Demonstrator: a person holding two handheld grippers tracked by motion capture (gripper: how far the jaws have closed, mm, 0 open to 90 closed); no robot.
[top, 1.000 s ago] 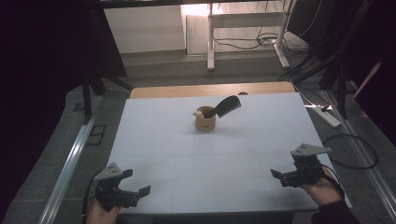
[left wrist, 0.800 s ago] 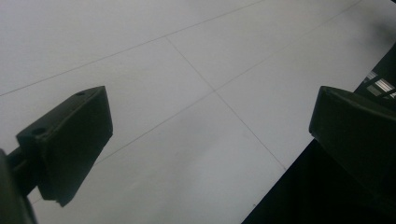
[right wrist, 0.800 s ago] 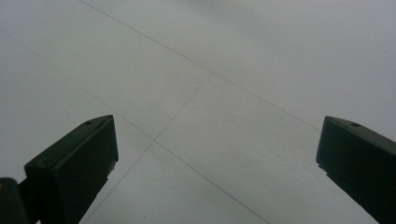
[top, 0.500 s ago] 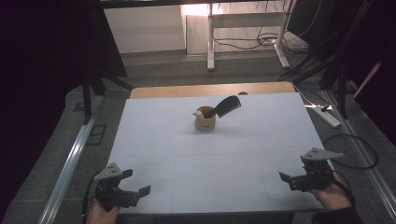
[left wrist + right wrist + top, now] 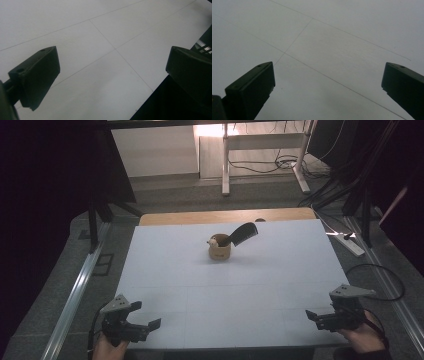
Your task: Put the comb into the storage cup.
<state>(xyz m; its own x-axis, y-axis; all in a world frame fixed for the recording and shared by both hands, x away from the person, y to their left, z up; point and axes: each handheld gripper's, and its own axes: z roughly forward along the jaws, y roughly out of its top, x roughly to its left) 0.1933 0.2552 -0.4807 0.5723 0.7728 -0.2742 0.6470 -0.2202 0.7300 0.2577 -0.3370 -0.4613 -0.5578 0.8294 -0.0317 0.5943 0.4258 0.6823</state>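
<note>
Both grippers rest low at the near corners of the white worktop [image 5: 225,285], each held in a hand. Left gripper [image 5: 145,326] sits at the near left corner with its jaws spread wide and nothing between them; in the left gripper view its jaws frame bare white surface and the dark drop past the worktop's edge. Right gripper [image 5: 315,317] sits at the near right corner, likewise released, jaws well apart over bare surface crossed by thin seam lines in the right gripper view. A small tan cup [image 5: 219,251] stands upright near the middle of the far half of the worktop, well apart from both grippers. A black comb [image 5: 241,234] leans out of the cup, tilted up toward the right, with a pale-tipped thing beside it in the cup, too small to make out.
</note>
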